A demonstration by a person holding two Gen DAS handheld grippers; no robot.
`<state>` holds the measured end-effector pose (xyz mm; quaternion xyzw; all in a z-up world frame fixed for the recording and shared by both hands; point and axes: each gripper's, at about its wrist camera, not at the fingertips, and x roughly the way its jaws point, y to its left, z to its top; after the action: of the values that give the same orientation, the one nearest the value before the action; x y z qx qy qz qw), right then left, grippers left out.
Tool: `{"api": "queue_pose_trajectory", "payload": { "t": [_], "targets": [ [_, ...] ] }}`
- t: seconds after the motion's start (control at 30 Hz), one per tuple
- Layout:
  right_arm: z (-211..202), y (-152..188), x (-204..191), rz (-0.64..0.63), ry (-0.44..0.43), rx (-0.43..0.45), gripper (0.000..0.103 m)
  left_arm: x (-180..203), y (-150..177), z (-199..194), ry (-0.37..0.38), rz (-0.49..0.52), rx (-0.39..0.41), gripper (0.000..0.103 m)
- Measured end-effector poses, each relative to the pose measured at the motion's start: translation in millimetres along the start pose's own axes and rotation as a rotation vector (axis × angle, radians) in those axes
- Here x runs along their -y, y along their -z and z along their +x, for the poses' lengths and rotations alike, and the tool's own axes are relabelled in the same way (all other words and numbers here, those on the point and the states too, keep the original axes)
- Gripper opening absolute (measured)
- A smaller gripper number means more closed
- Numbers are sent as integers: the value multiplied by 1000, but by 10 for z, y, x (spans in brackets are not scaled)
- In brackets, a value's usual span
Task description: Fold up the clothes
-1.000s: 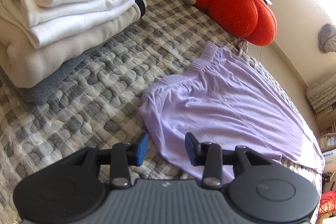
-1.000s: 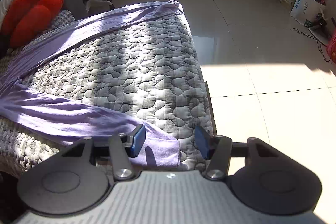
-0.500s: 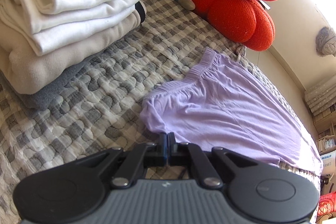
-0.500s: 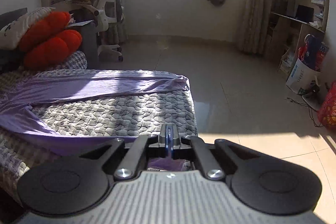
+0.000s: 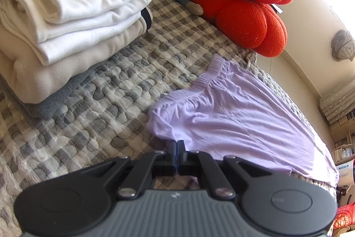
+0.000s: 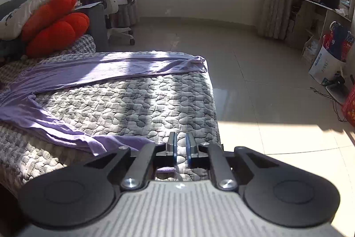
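Your left claw [image 5: 177, 146] was fully closed, its jaws pinched together on the near edge of the lilac trousers [image 5: 233, 121] just below the gathered waistband [image 5: 199, 86]. To its left on the quilted bed [image 5: 99, 103] sat a stack of folded clothes [image 5: 66, 14], white over beige over grey, well apart from the trousers. The trousers lay flat and a little creased, waistband toward the orange cushion [image 5: 239, 8] at the far end. Your right claw [image 6: 180, 148] stood at a narrow gap and its jaws were opening; the gap showed only quilt. The near leg [image 6: 66, 132] ended just left of that claw, and the far leg [image 6: 124, 68] stretched to the bed's right edge, its hem rumpled.
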<state>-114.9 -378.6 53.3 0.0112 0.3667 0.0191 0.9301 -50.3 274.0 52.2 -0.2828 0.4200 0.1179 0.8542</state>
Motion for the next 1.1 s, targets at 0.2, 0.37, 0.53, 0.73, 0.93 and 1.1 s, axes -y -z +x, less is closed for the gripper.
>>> {"api": "queue_pose_trajectory", "payload": {
  "t": [0.2, 0.37, 0.53, 0.73, 0.93, 1.1],
  "targets": [
    [248, 39, 198, 260, -67, -88, 40, -11, 1, -3, -4, -6, 2, 0],
    [333, 37, 214, 338, -111, -115, 44, -4, -4, -7, -5, -4, 6, 0],
    [501, 61, 83, 292, -75, -154, 44, 12, -4, -47, -1, -2, 25, 0],
    [448, 24, -38, 170, -6, -85, 3, 12, -13, -82, -6, -3, 43, 0],
    [-3, -151, 65, 180, 68, 126, 3, 32, -27, -133, 1, 6, 68, 0],
    [-118, -181, 41, 157, 120, 208, 3, 79, -17, -204, 15, 18, 93, 0]
  ]
}}
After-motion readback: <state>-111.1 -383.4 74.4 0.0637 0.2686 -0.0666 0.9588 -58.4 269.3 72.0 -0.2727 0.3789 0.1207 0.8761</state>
